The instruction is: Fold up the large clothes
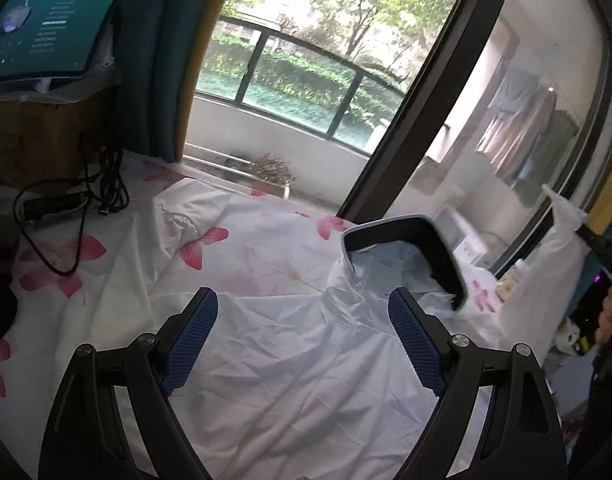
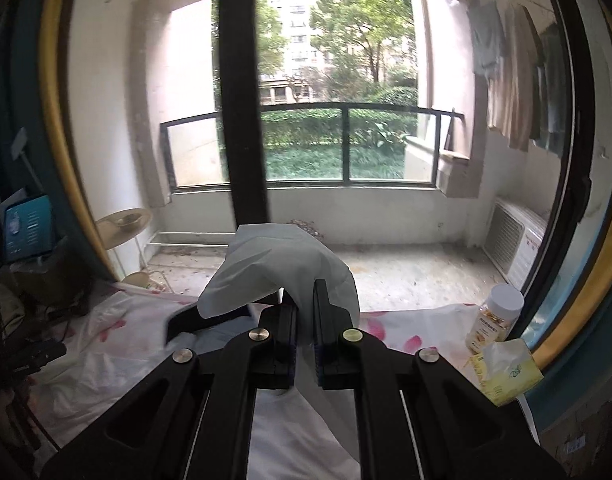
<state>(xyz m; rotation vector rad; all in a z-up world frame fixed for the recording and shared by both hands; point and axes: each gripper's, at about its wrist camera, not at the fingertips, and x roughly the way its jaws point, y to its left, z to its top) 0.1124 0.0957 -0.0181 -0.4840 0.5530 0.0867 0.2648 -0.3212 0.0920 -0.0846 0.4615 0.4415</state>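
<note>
With the right tool [image 2: 304, 312] clamped on a bunched edge of the white garment [image 1: 298, 360] lying on the floral bed [image 1: 118, 248], and the left tool [image 1: 304, 340] apart, empty above it, carry the fold over taut and low.

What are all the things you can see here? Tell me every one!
White garment: one, white with a dark collar, spread on the bed, one part lifted.
Bedsheet: one, white with pink flowers, under the garment.
Tablet: one, teal screen lit, on a box at the far left.
Black cables: a tangle, black, on the sheet below the tablet.
Jar: one, clear with a white lid, right edge of the bed.
Tissue pack: one, yellow, beside the jar.
Hanging clothes: several, pale, on the balcony.
Left gripper: one, black with blue pads, open above the garment.
Right gripper: one, black, shut on the garment.
</note>
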